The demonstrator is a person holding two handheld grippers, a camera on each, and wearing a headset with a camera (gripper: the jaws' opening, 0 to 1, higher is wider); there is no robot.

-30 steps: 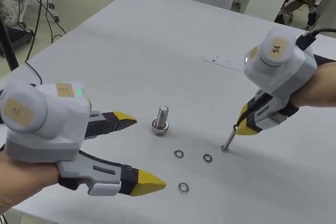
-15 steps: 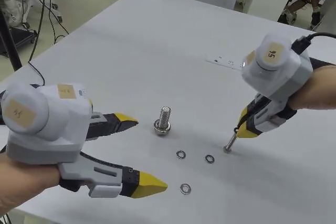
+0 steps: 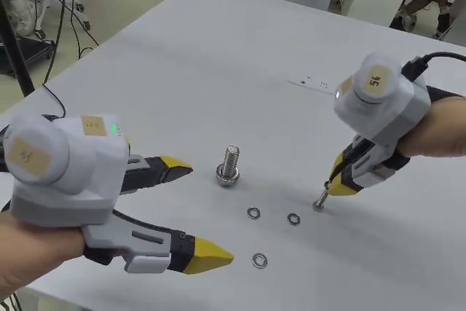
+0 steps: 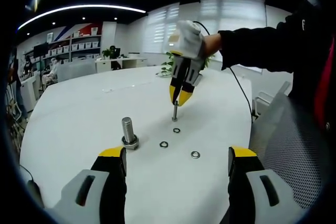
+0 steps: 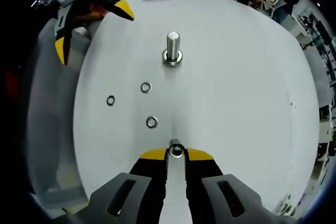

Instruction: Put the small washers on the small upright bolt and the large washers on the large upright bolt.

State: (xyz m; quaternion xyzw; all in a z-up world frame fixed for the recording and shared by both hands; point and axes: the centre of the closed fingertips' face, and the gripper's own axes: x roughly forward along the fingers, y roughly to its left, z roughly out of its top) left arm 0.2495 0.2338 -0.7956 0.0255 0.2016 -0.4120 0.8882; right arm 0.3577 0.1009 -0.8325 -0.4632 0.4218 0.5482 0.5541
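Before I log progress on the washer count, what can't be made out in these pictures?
- Base washers on the large silver threaded bolt: too small in all three views to count.
- Three loose silver ring washers: too small in the head view to sort small from large.
- Top of the small silver metal bolt: covered by the tips of the right gripper, head view.

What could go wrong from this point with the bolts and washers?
1. The right tool is shut on the top end of the small bolt. With it there no washer can go on, and letting go may let the thin bolt topple.
2. The loose washers lie flat on the table. The open left tool may push them along rather than pinch them, perhaps against the large bolt.
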